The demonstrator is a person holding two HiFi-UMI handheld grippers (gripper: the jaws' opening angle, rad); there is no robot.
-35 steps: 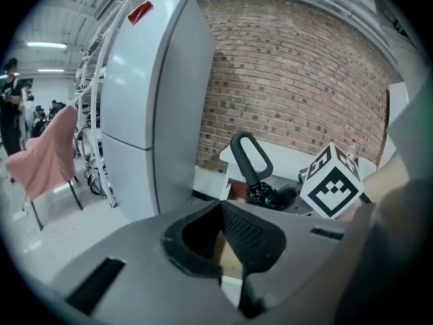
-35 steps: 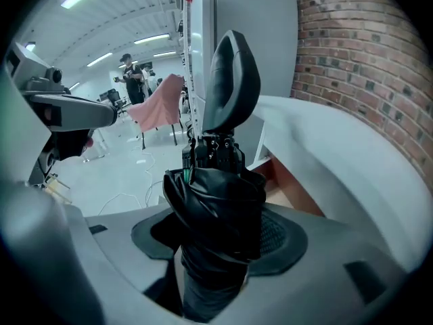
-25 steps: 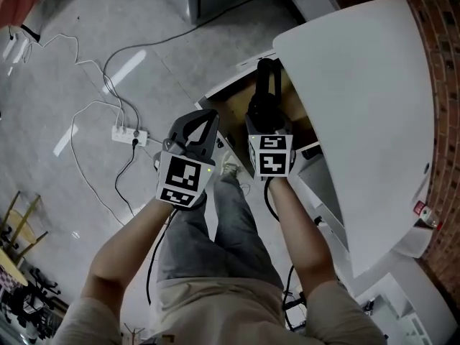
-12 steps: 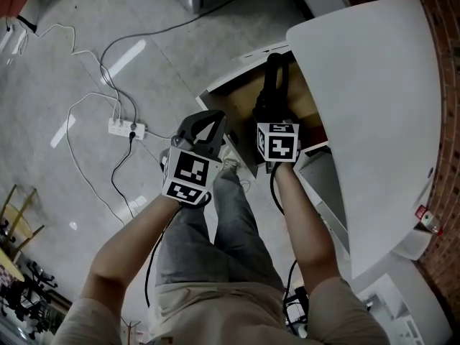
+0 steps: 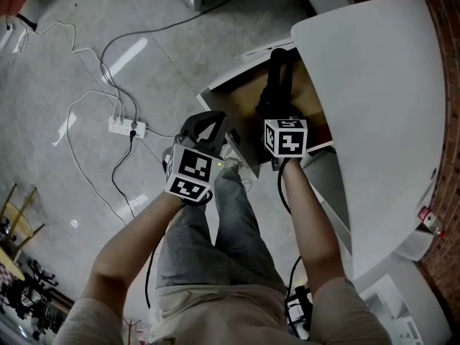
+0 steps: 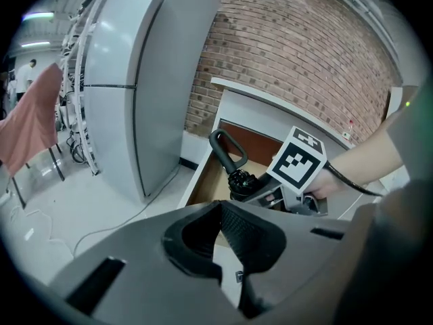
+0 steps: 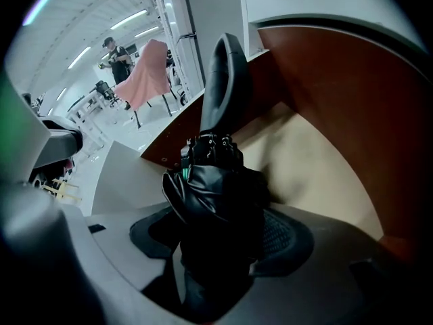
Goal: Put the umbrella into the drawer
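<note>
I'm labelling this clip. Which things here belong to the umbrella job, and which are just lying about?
Job: black folded umbrella; open wood-lined drawer; right gripper holding the umbrella.
Lying about: white power strip on the floor; draped pink cloth; tall grey cabinet.

Right gripper (image 7: 218,241) has the black umbrella (image 7: 213,191) btwn its 2 jaws. Jaws just opened a bit, but the pads press the folded cloth on both sides. Umbrella sticks out away from the cam, w/ its loop handle (image 7: 226,80) at the far end. It hangs in the open drawer (image 7: 318,161), which has a tan floor & red-brown walls. Can't tell if it touches the floor. Far back on the left: a pink cloth (image 7: 152,73) on a chair & a person (image 7: 110,51) standing.
</note>
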